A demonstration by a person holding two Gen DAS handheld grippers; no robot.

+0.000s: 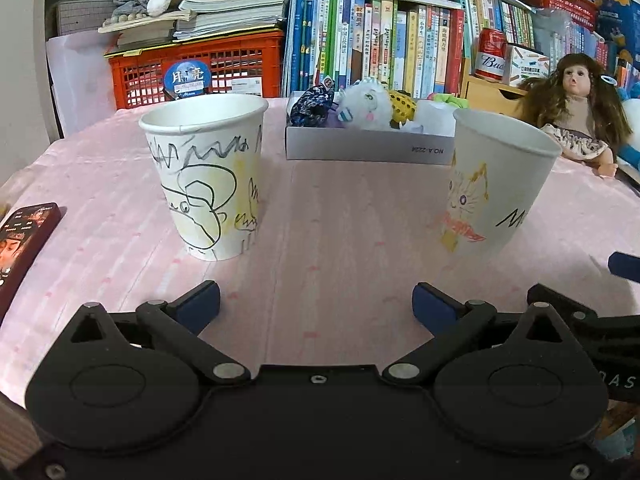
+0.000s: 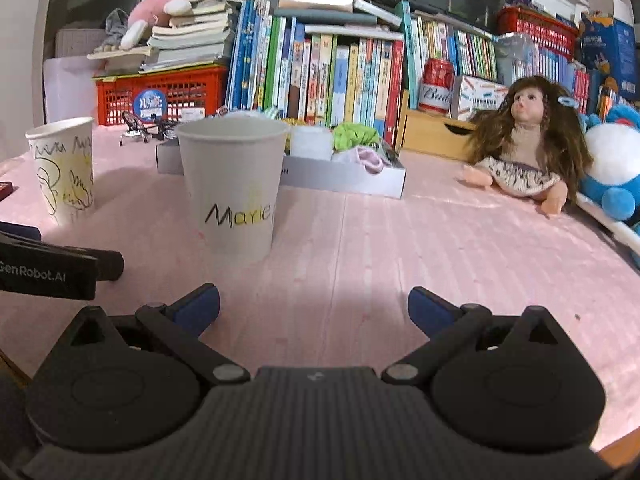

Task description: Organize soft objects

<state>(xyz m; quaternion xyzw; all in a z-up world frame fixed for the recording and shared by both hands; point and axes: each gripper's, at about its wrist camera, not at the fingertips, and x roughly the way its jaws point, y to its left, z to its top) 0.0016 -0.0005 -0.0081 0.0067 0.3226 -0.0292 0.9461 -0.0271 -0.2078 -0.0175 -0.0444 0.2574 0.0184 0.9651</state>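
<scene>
Left to right across the surface (image 1: 340,220), which is wearing a pink quilted cover: a dark booklet (image 1: 24,240) is lying at the left edge, then a scribbled paper cup (image 1: 208,176) is standing upright, then a second paper cup (image 2: 232,184) lettered "Marie", also upright. Neither cup's inside is showing.

The left tool (image 1: 316,304) is hovering low over bare cover with its jaws spread wide and gripping nothing. The right tool (image 2: 314,304) is doing the same just right of the lettered cup, likewise wide and carrying nothing.

The soft objects are sitting in a shallow grey tray (image 1: 368,146) behind the cups: a dark patterned fabric piece (image 1: 312,106), a white plush toy (image 1: 368,110), and, in the right view, a green scrunchie (image 2: 354,136) and a pale purple cloth (image 2: 368,160).

Progress: the items are lying gathered in the tray. Whether this is a finished sort or a stock waiting to go into the 2 cups cannot be settled here.

Room: an orange crate (image 1: 196,68) under stacked books, a row of upright books (image 1: 380,40), a red can (image 1: 490,54), and a doll (image 2: 524,148) sitting at the right.
</scene>
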